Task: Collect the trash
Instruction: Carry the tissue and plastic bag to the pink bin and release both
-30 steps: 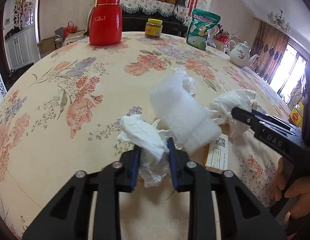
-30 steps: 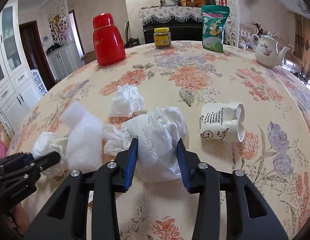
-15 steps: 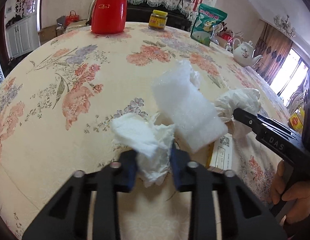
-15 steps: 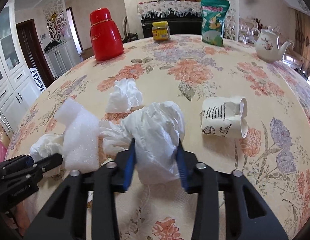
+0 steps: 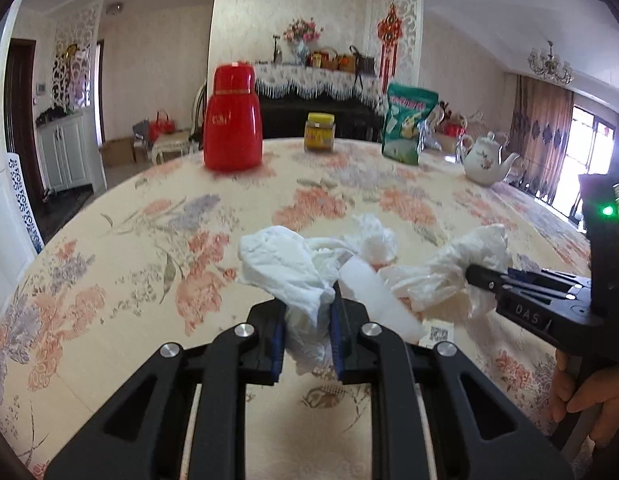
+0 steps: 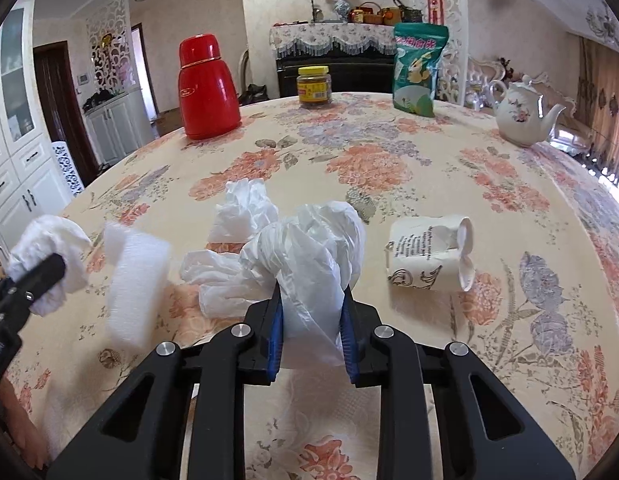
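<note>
My left gripper (image 5: 307,312) has a crumpled white tissue (image 5: 281,264) between its blue pads; the jaws are closing and press on it just above the floral tablecloth (image 5: 109,280). Its tip with the tissue also shows in the right wrist view, left gripper (image 6: 37,276). My right gripper (image 6: 311,296) is closing on a crumpled white plastic bag (image 6: 309,248), pads squeezing both its sides. Between the two lies a white foam block (image 6: 135,276). A second tissue (image 6: 245,212) lies behind the bag, and a crushed paper cup (image 6: 429,256) lies on its side to the right.
At the table's far side stand a red thermos (image 6: 207,88), a yellow-lidded jar (image 6: 314,88), a green snack bag (image 6: 417,72) and a white teapot (image 6: 523,118). A printed paper (image 5: 439,334) lies under the foam block. A hand (image 5: 581,392) holds the right gripper.
Both pairs of jaws have narrowed onto their wads. The left gripper has tilted up and lifted the tissue a little; the foam block has shifted. The right gripper has stayed in place.
</note>
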`<state>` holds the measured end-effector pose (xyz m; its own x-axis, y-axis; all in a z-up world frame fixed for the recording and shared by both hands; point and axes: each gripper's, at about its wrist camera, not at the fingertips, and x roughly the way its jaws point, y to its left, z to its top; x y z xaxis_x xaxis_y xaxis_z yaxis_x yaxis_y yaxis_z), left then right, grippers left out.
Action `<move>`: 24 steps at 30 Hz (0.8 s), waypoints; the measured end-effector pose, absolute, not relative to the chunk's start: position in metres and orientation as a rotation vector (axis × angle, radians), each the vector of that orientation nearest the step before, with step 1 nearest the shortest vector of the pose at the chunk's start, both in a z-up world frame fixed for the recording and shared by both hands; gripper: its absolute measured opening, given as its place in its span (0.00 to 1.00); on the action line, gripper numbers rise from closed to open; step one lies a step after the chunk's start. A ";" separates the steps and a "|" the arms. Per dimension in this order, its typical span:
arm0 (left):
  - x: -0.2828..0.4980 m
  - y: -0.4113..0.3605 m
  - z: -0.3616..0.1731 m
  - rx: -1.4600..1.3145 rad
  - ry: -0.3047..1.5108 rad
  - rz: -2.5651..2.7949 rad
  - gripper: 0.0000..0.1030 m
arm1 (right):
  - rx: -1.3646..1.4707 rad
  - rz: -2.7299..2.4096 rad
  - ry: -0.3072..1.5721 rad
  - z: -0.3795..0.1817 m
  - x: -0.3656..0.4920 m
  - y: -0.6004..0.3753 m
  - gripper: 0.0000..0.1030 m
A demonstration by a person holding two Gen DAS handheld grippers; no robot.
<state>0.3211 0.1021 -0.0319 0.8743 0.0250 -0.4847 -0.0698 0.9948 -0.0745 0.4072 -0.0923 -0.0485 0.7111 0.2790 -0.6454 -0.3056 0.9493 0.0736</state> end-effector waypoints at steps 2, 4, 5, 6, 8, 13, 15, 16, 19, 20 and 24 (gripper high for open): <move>0.319 0.101 -0.029 -0.088 0.477 0.047 0.17 | -0.039 0.295 0.707 -0.049 0.407 -0.093 0.24; 0.317 0.102 -0.026 -0.083 0.447 0.052 0.17 | -0.052 0.253 0.707 -0.049 0.408 -0.092 0.24; 0.315 0.102 -0.024 -0.085 0.430 0.053 0.18 | -0.066 0.232 0.705 -0.049 0.408 -0.090 0.24; 0.315 0.103 -0.023 -0.095 0.419 0.051 0.18 | -0.075 0.223 0.698 -0.048 0.407 -0.090 0.24; 0.316 0.105 -0.021 -0.108 0.415 0.051 0.18 | -0.056 0.209 0.685 -0.046 0.403 -0.093 0.24; 0.300 0.095 0.002 -0.074 0.397 0.042 0.18 | -0.014 0.243 0.619 -0.007 0.365 -0.101 0.24; 0.290 0.094 0.013 -0.066 0.389 0.046 0.18 | -0.025 0.265 0.583 0.010 0.344 -0.100 0.24; 0.284 0.095 0.017 -0.067 0.388 0.044 0.18 | -0.029 0.276 0.569 0.017 0.334 -0.100 0.24; 0.262 0.100 0.027 -0.072 0.379 0.050 0.18 | -0.041 0.290 0.533 0.031 0.306 -0.101 0.24; 0.253 0.102 0.029 -0.069 0.373 0.052 0.18 | -0.034 0.296 0.526 0.034 0.299 -0.101 0.24; 0.218 0.105 0.031 -0.055 0.362 0.058 0.18 | -0.011 0.317 0.485 0.043 0.267 -0.101 0.24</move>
<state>0.2180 0.1053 0.0313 0.9336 0.0470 -0.3551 -0.0665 0.9969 -0.0430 0.2674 -0.1008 0.0430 0.8366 0.2971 -0.4603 -0.3024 0.9510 0.0641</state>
